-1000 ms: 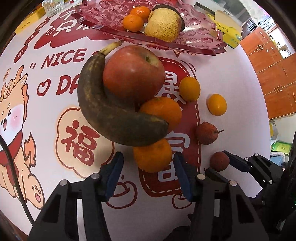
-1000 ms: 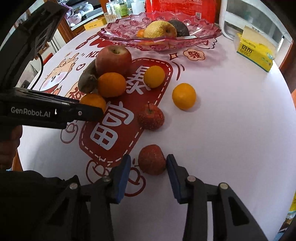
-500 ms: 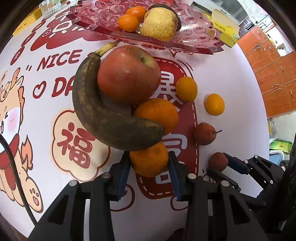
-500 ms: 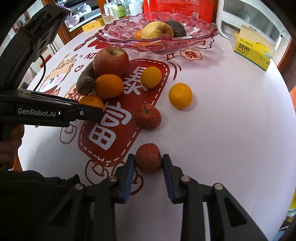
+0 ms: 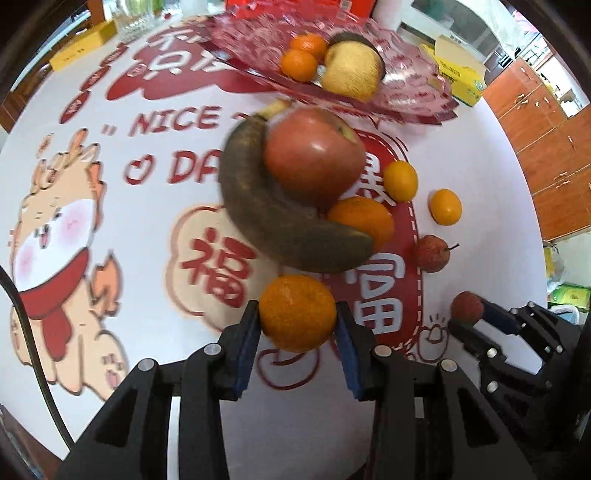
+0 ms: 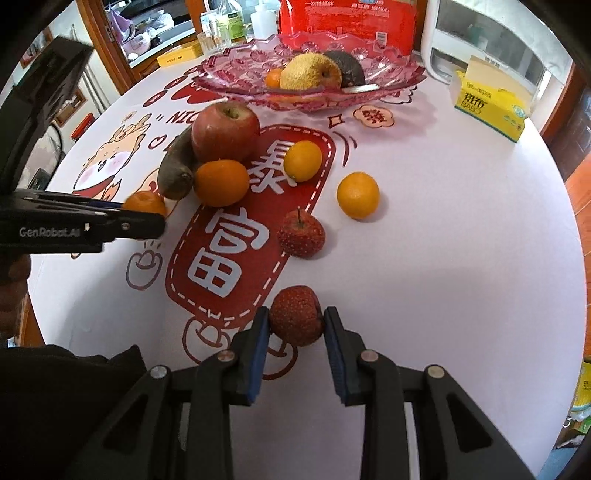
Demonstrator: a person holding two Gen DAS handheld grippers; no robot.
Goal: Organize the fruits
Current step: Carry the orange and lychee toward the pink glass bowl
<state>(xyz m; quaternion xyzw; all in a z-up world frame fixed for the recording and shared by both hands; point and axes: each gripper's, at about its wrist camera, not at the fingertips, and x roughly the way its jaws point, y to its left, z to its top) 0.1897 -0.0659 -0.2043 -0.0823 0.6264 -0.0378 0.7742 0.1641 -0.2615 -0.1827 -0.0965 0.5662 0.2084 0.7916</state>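
Note:
My left gripper is shut on an orange mandarin, lifted a little off the table and away from the pile; it also shows in the right wrist view. My right gripper is shut on a small red hawthorn fruit, seen too in the left wrist view. On the tablecloth lie a red apple, a dark overripe banana, another mandarin, two small yellow-orange citrus and a second hawthorn. A pink glass fruit tray at the back holds a pear, an avocado and mandarins.
A yellow tissue box stands at the back right near the table's edge. A red package, bottles and a white appliance stand behind the tray. The round table's edge curves along the right and front.
My left gripper closed on the near mandarin and raised it away from the banana. My right gripper closed on the near hawthorn fruit.

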